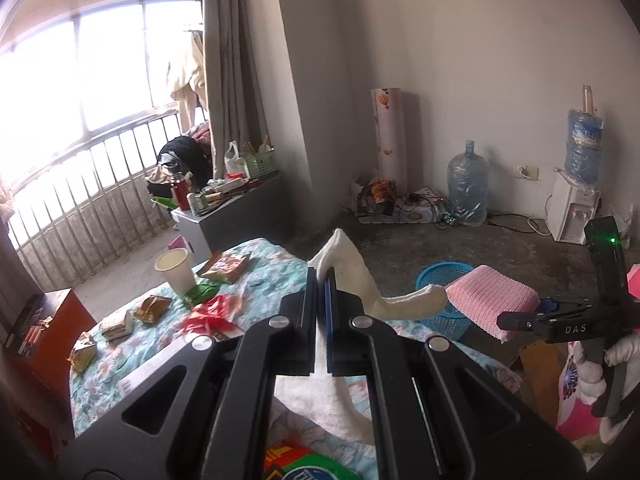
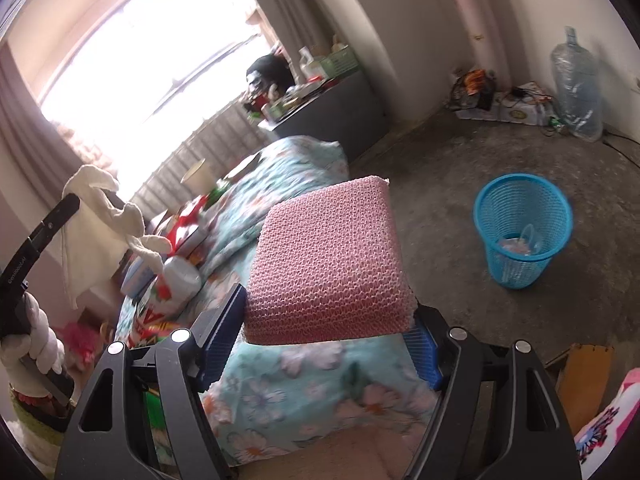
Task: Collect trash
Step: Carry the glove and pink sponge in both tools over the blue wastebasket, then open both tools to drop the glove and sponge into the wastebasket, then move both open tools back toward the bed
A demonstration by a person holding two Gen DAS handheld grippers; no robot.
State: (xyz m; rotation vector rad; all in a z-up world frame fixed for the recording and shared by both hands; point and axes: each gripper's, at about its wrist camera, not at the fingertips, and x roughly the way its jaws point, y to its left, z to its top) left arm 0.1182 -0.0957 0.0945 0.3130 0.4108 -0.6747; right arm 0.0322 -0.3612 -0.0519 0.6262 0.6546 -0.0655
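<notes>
My left gripper [image 1: 320, 280] is shut on a white cloth glove [image 1: 352, 276] that hangs from its pads over the bed; the same white glove [image 2: 108, 216] shows in the right wrist view at far left. My right gripper [image 2: 324, 312] is shut on a pink honeycomb foam pad [image 2: 328, 260], held by its two sides; the pink pad [image 1: 492, 300] also shows at the right of the left wrist view. A blue mesh basket [image 2: 520, 232] stands on the floor to the right, with some clear plastic inside. Part of the blue basket [image 1: 440, 272] shows behind the glove.
The bed with a floral quilt [image 1: 272, 272] carries a paper cup [image 1: 176, 272], snack wrappers [image 1: 224, 266], a red wrapper [image 1: 212, 316] and a white jar [image 2: 182, 276]. A grey cabinet [image 1: 228, 216], water jugs [image 1: 468, 184] and a dispenser [image 1: 572, 212] line the walls. A cardboard box [image 2: 580, 380] stands near the bed.
</notes>
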